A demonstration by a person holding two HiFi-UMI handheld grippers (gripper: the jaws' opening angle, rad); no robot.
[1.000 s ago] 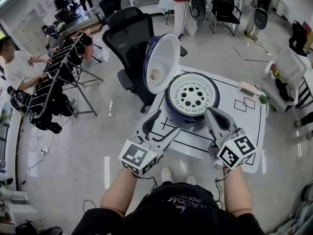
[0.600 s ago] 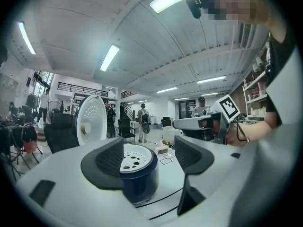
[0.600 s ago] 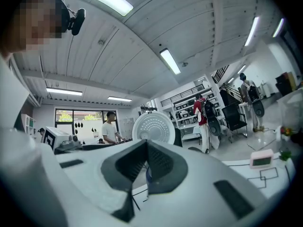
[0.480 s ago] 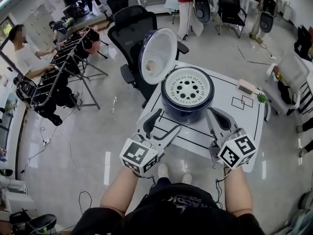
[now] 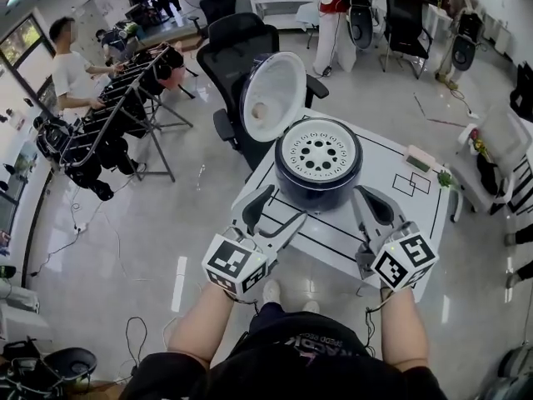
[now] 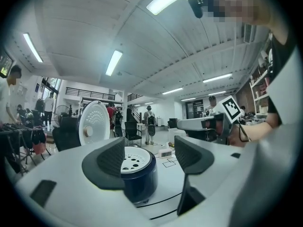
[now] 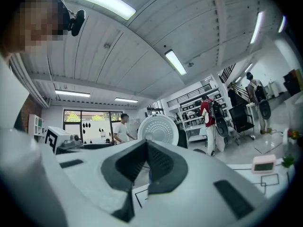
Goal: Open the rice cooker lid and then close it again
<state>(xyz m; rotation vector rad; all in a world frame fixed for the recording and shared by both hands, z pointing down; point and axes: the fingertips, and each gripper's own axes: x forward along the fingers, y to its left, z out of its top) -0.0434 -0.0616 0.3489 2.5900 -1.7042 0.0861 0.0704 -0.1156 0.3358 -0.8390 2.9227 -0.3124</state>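
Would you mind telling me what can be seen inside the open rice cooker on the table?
A white round plate with dark holes spans the mouth of the rice cooker, beside its raised lid. Whatever lies under that plate is covered, so the contents cannot be seen.

The rice cooker (image 5: 319,192) is a round, dark blue pot standing upright on the white desk (image 5: 391,211), toward the desk's far left part. Its lid (image 5: 275,97) is open. It is swung up at the cooker's far left side and stands nearly upright, with its white, dished inner face and small round centre knob turned toward the pot. A white round plate (image 5: 319,151) pierced with dark holes covers the cooker's mouth.
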